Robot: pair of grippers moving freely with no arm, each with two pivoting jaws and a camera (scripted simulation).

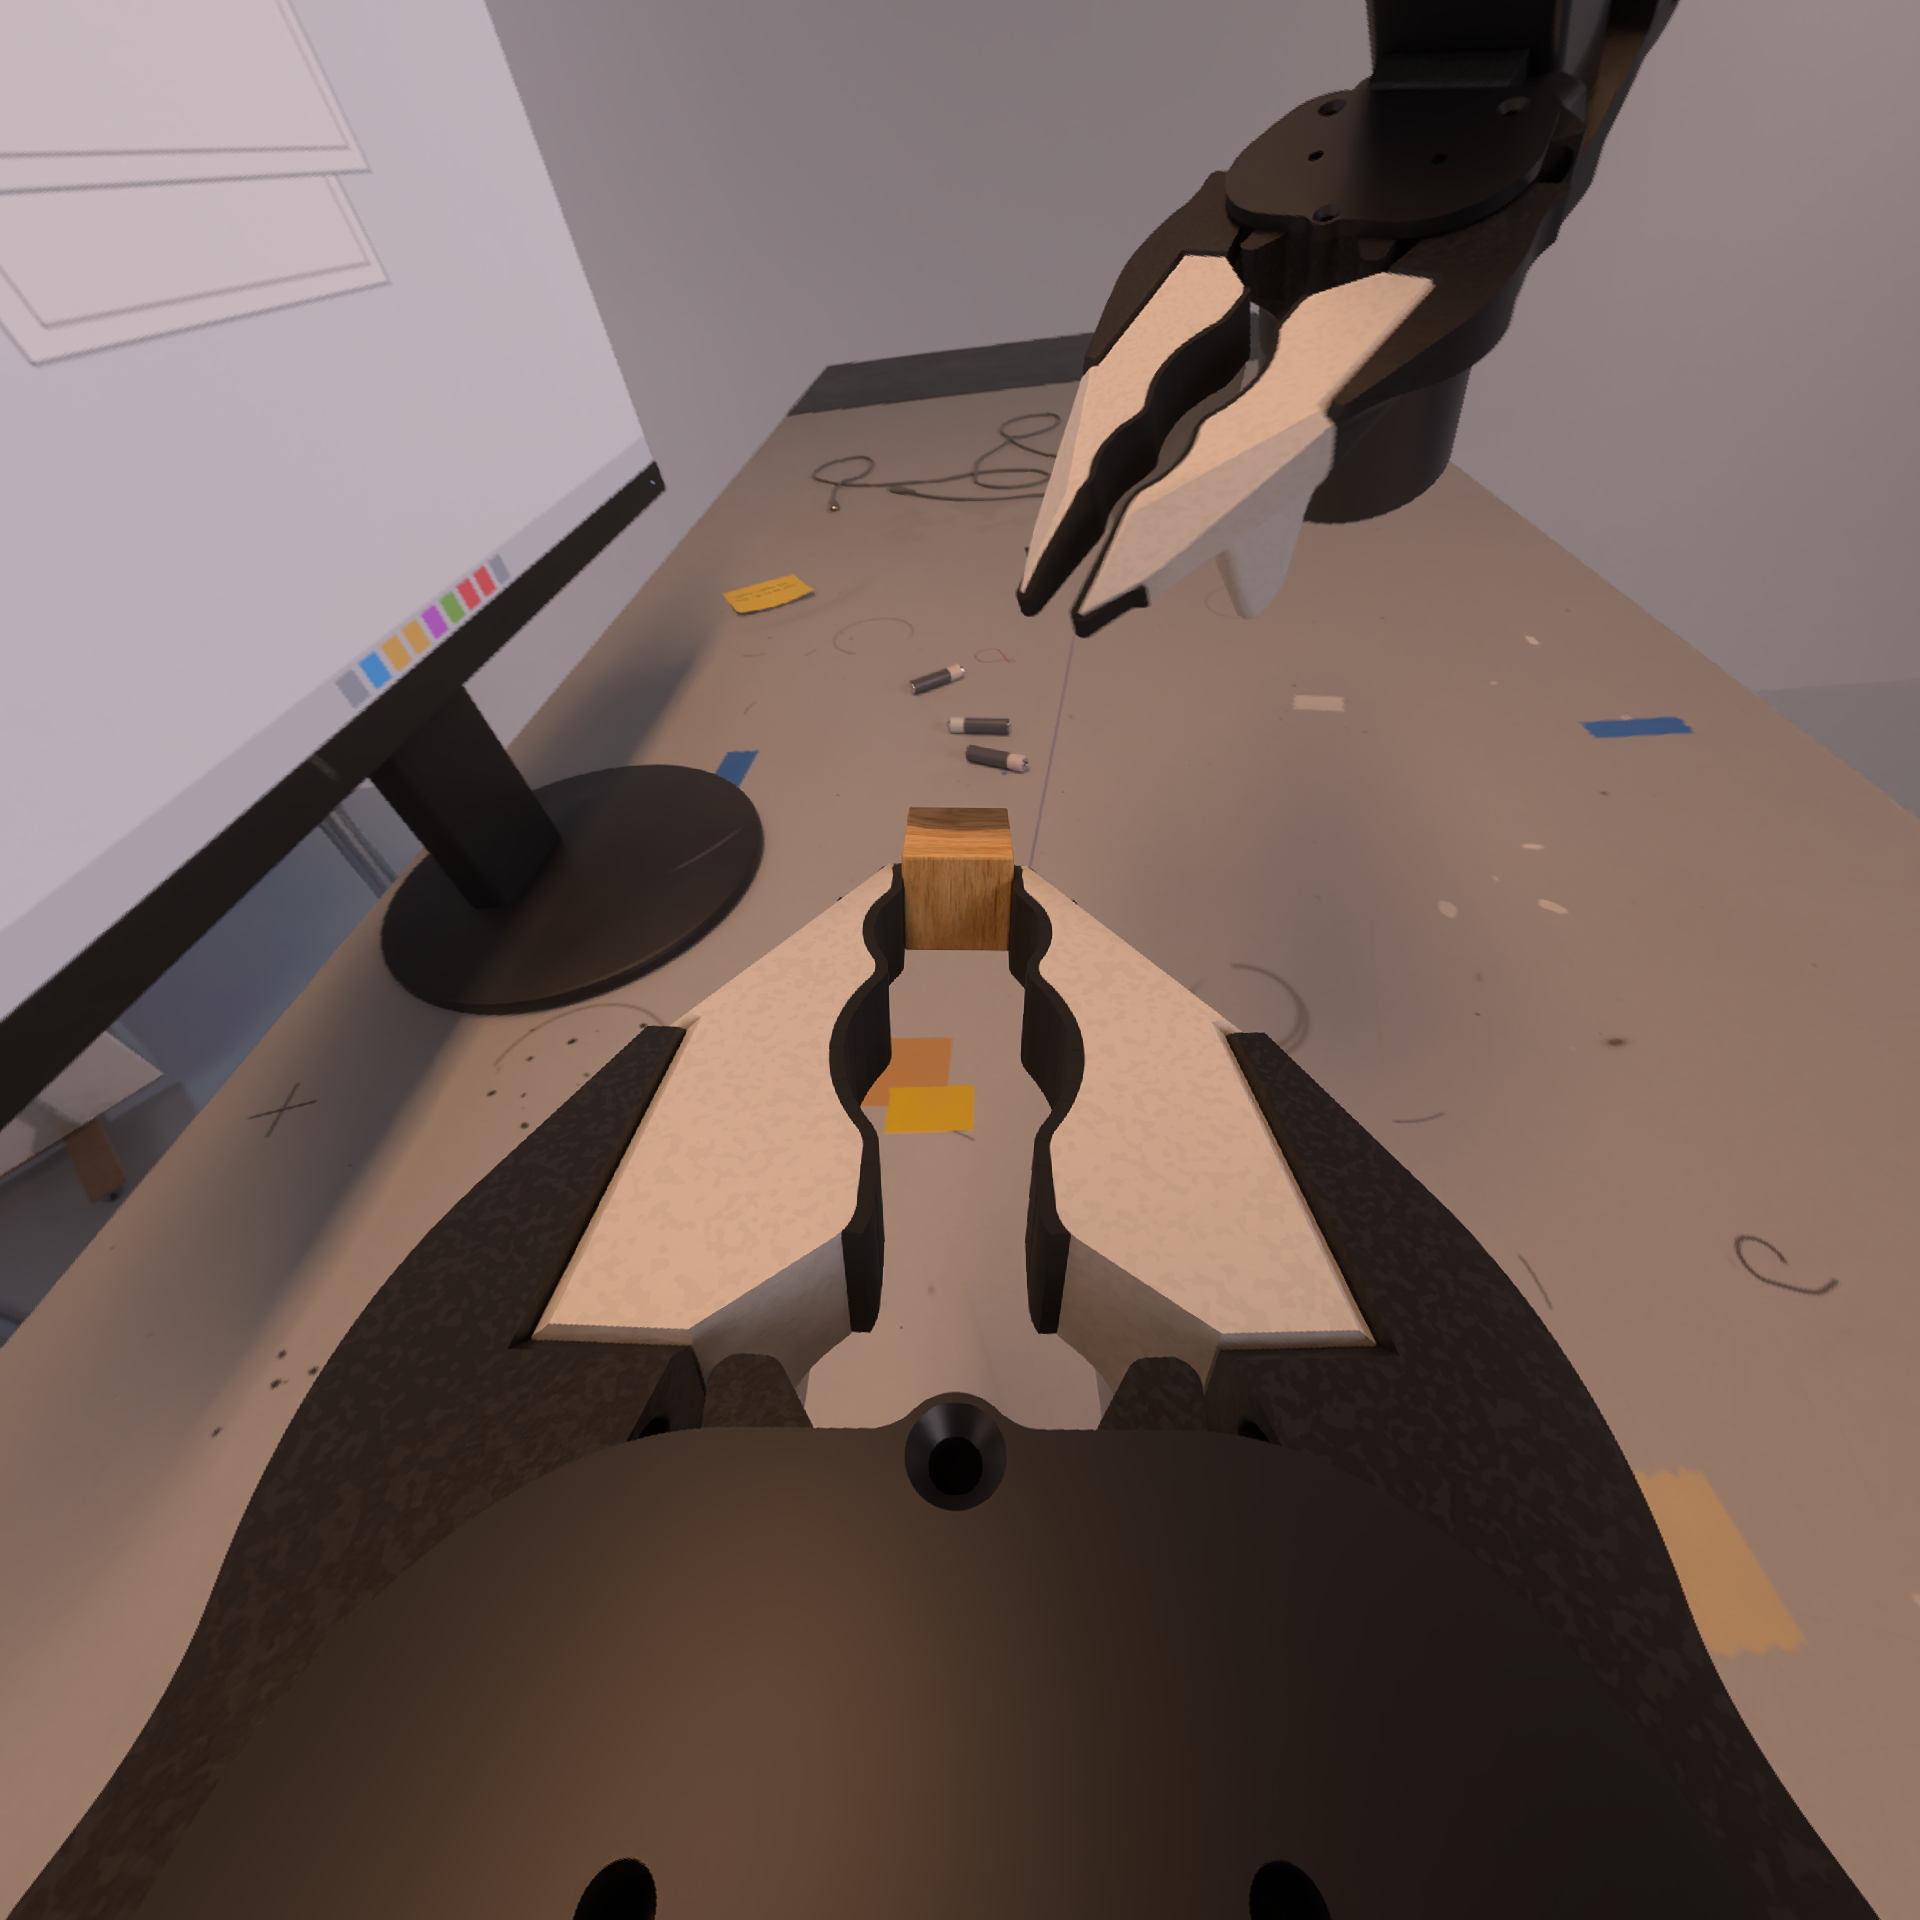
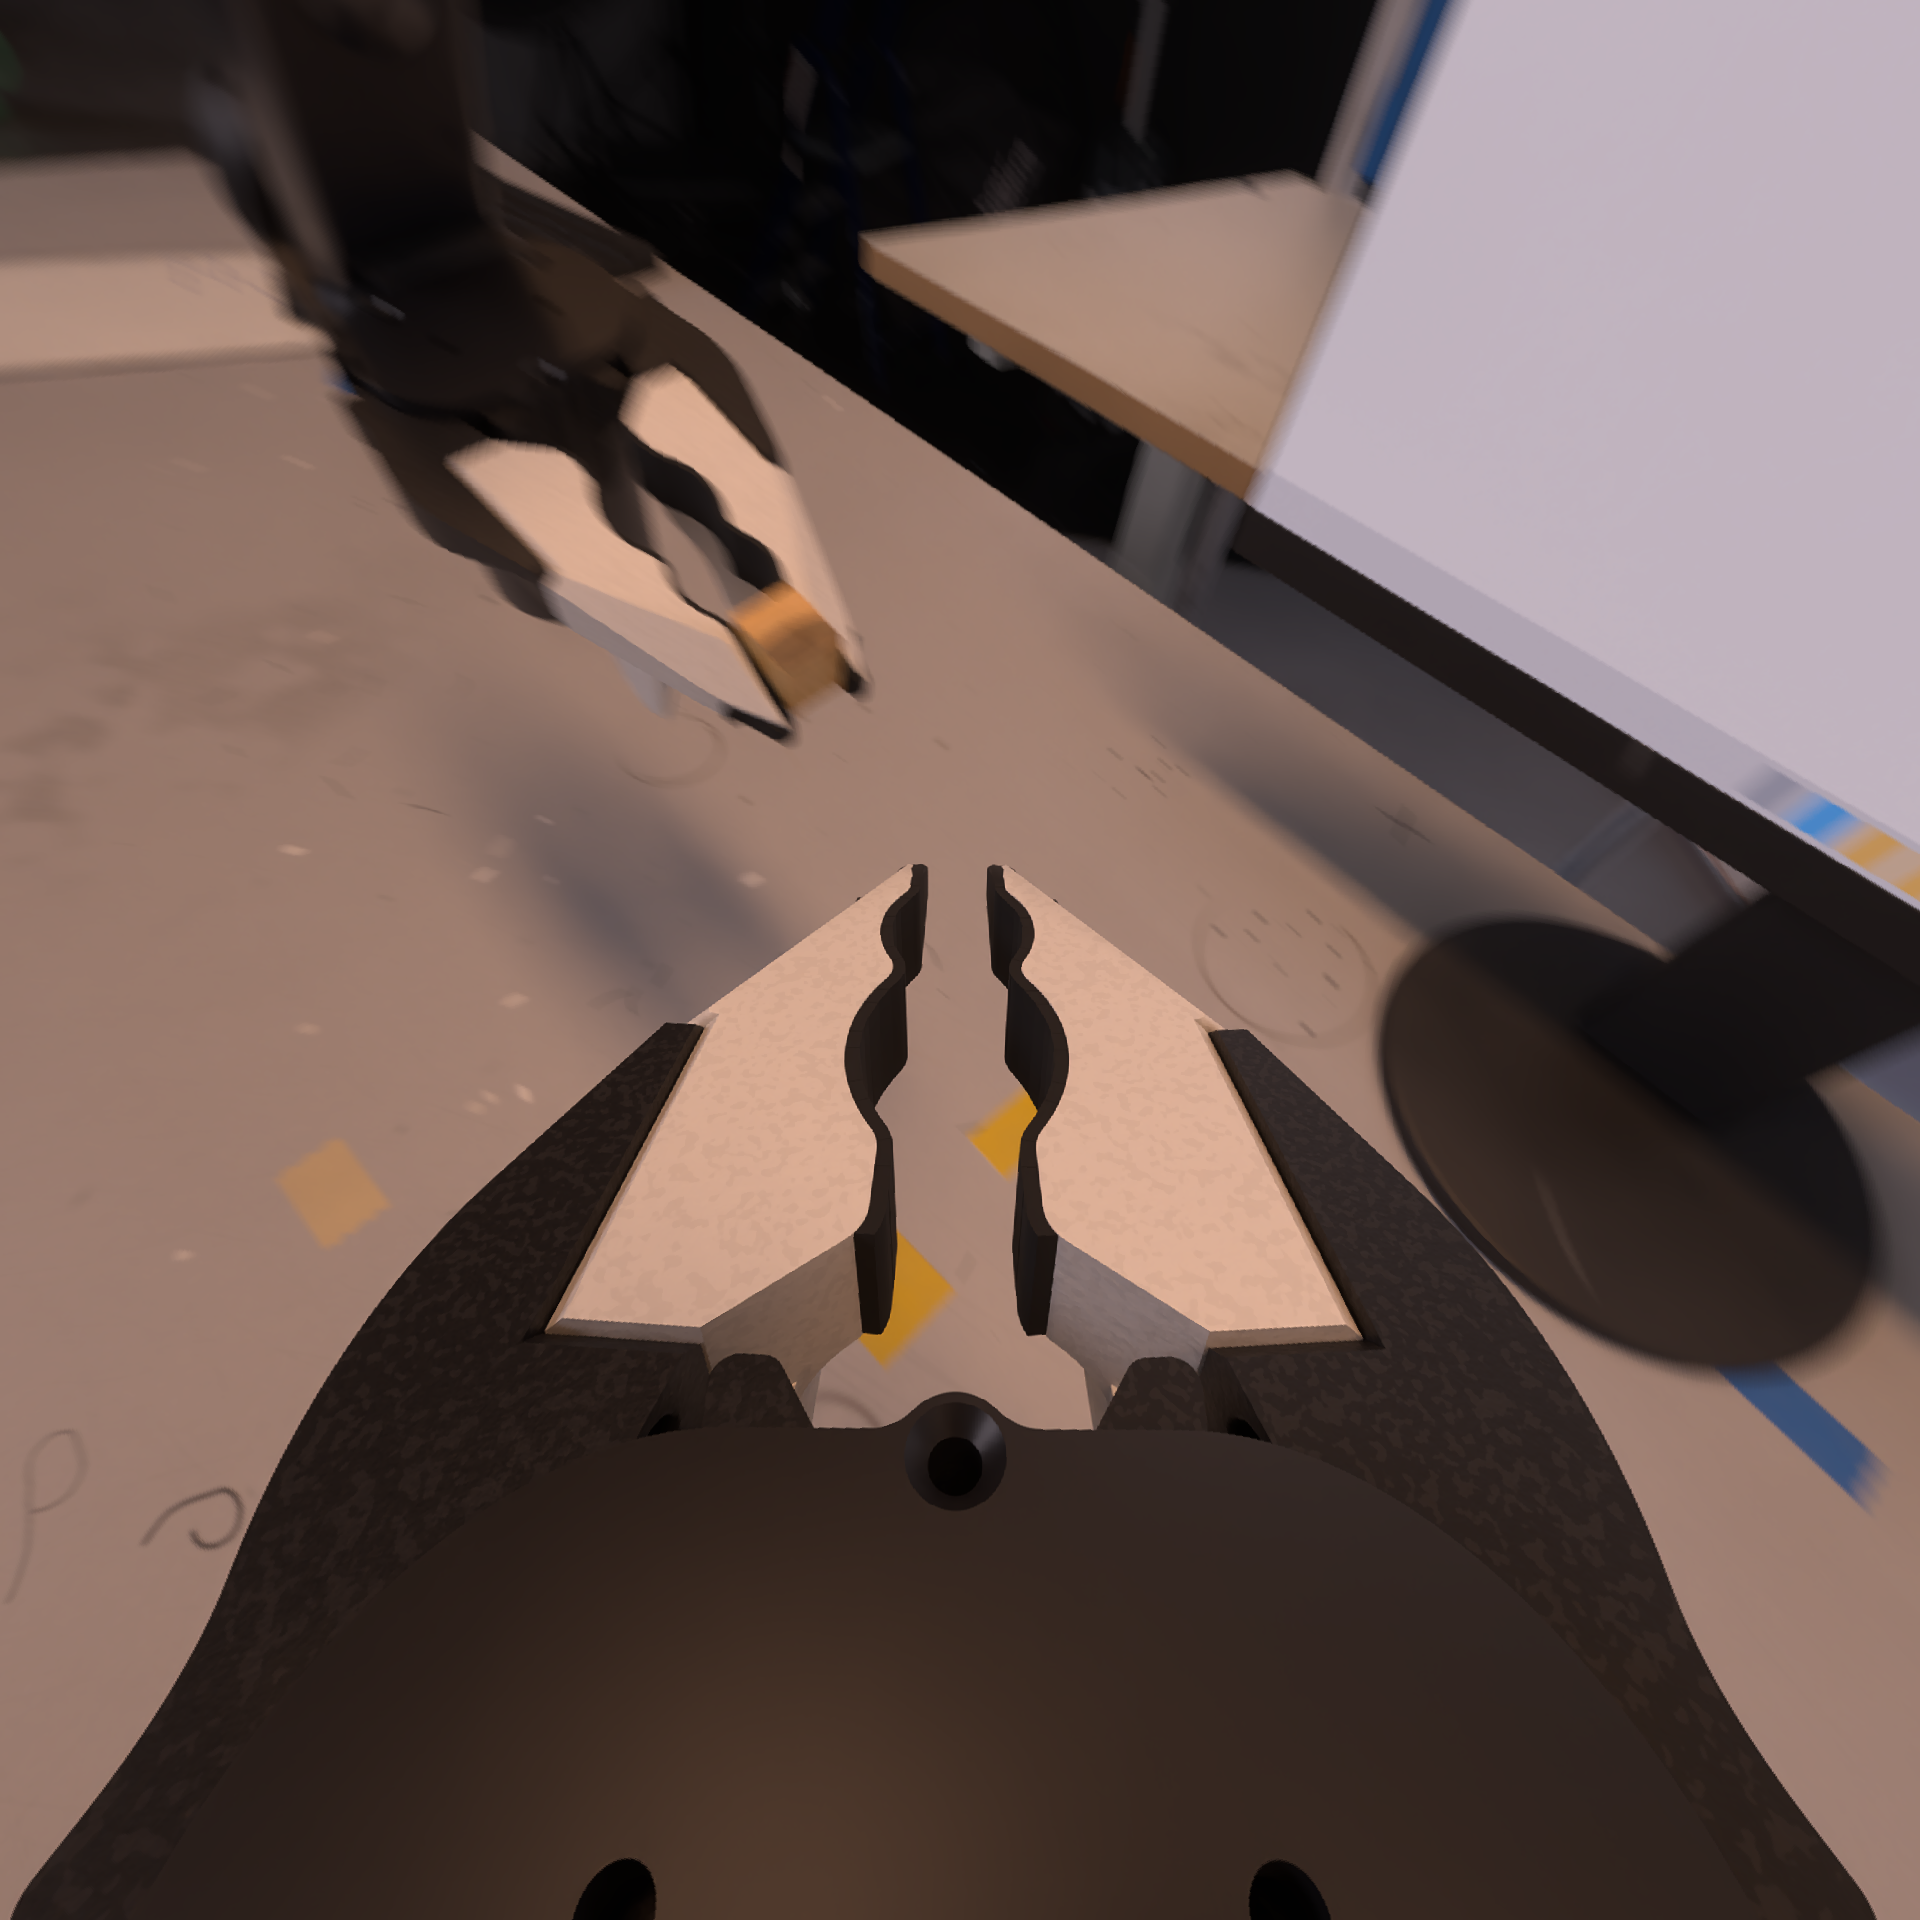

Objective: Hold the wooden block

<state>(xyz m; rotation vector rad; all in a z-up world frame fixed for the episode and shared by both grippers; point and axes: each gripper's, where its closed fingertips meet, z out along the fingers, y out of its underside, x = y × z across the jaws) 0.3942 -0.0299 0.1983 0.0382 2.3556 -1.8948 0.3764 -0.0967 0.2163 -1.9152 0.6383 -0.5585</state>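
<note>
The wooden block (image 1: 957, 894) is a small light-brown cube, gripped between the fingertips of my left gripper (image 1: 957, 878) and held above the table (image 1: 1403, 987). In the right wrist view, which is blurred, the left gripper (image 2: 821, 691) shows at upper left with the block (image 2: 784, 634) at its tips. My right gripper (image 2: 956, 883) has a narrow gap between its fingers and nothing in it. In the left wrist view it (image 1: 1081, 613) hangs above the table, ahead and to the right of the block, tips pointing down.
A monitor (image 1: 260, 416) on a round black base (image 1: 571, 894) stands at the left. Three batteries (image 1: 977, 724), a cable (image 1: 935, 473), yellow notes (image 1: 769, 594) and blue tape (image 1: 1636, 727) lie on the table. A second table (image 2: 1122, 291) stands beyond.
</note>
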